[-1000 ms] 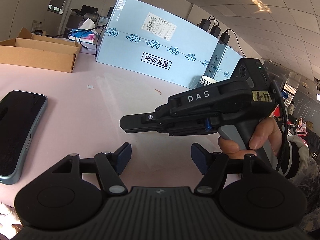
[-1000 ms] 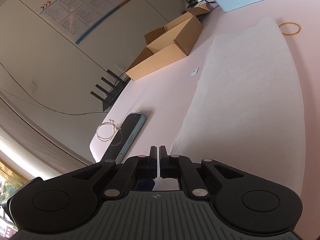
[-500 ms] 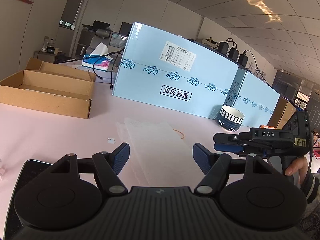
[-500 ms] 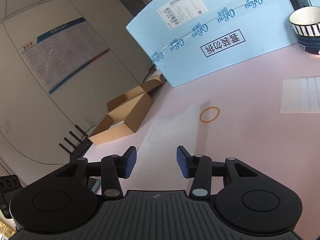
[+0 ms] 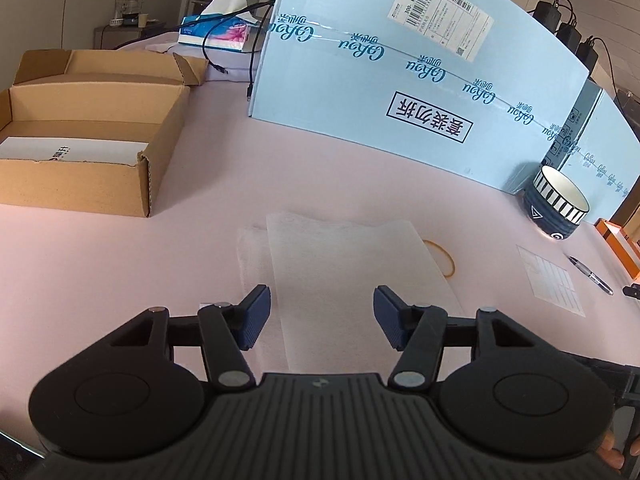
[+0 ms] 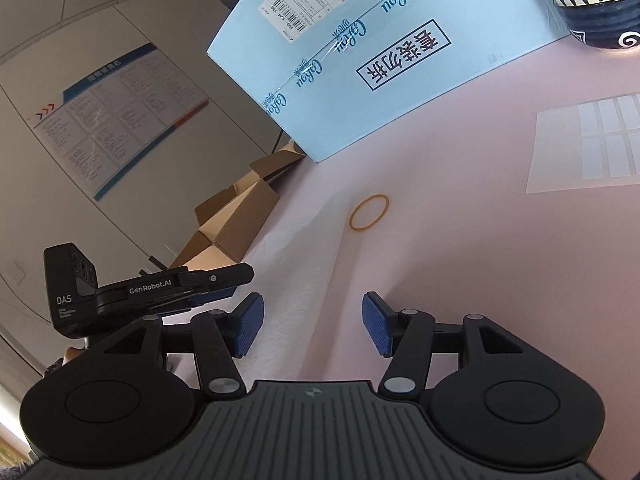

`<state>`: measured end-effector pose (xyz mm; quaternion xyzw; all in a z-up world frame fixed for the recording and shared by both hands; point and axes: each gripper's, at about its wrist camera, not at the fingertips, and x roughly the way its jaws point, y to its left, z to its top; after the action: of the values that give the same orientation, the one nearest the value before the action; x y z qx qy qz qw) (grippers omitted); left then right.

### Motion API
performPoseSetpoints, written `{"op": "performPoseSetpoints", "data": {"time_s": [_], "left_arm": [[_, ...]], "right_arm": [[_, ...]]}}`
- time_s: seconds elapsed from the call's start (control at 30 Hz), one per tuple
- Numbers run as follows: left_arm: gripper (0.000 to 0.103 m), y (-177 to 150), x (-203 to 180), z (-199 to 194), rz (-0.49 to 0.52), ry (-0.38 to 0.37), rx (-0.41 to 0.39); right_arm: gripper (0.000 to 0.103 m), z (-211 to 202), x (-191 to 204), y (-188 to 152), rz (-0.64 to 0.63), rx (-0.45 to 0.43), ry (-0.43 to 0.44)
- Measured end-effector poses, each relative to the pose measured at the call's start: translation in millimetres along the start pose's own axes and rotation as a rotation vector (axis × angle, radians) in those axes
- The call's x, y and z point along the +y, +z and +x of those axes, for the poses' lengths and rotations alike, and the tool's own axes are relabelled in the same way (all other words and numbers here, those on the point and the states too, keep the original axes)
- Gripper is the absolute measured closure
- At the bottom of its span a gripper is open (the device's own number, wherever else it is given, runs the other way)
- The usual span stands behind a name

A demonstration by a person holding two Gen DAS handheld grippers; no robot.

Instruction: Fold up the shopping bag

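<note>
The thin white shopping bag lies flat on the pink table, folded into a long strip, with a lower layer sticking out at its left edge. It also shows in the right wrist view. My left gripper is open and empty, held above the bag's near end. My right gripper is open and empty, above the bag's right edge. The left gripper's body shows in the right wrist view, to the left of the bag.
A tan rubber band lies at the bag's far right corner. An open cardboard box stands at left, a big light-blue carton behind, a striped bowl at right. A label sheet and a pen lie at right.
My right gripper has opened and let go of the bag, then lifted and swung to face the blue carton. My left gripper has turned towards the bag and moved over its near end.
</note>
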<state>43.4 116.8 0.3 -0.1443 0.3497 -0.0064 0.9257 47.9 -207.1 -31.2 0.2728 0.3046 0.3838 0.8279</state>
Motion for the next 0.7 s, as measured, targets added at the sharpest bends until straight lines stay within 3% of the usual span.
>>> {"op": "performPoseSetpoints", "data": {"time_s": [0.1, 0.2, 0.27, 0.37, 0.5, 0.6, 0.67, 0.7], "left_arm": [[0.051, 2.7, 3.3, 6.1, -0.011, 0.015, -0.006], [0.064, 5.1, 6.6, 6.6, -0.043, 0.025, -0.009], [0.089, 6.2, 9.0, 8.2, -0.064, 0.032, -0.002], [0.099, 6.8, 11.2, 11.0, -0.081, 0.025, 0.009], [0.102, 6.6, 14.2, 6.9, -0.106, -0.009, 0.000], [0.102, 7.1, 15.1, -7.4, -0.097, -0.024, -0.036], [0.102, 7.6, 16.9, -13.4, -0.096, -0.025, -0.042], [0.102, 8.0, 18.5, -16.0, -0.092, -0.021, -0.044]], "right_arm": [[0.047, 0.1, 2.1, -0.2, -0.003, 0.001, 0.005], [0.044, 1.0, 4.1, -0.8, -0.012, 0.005, 0.007], [0.043, 0.8, 4.6, -0.8, -0.014, 0.004, 0.012], [0.041, -0.3, 4.9, -0.8, -0.012, 0.000, 0.015], [0.040, -6.0, 6.0, 0.0, -0.011, -0.038, 0.000], [0.043, -13.9, 9.0, 0.1, -0.018, -0.076, 0.083], [0.049, -13.1, 19.3, -1.5, -0.034, -0.054, 0.180], [0.065, -9.5, 26.6, -2.9, -0.047, -0.029, 0.199]]}}
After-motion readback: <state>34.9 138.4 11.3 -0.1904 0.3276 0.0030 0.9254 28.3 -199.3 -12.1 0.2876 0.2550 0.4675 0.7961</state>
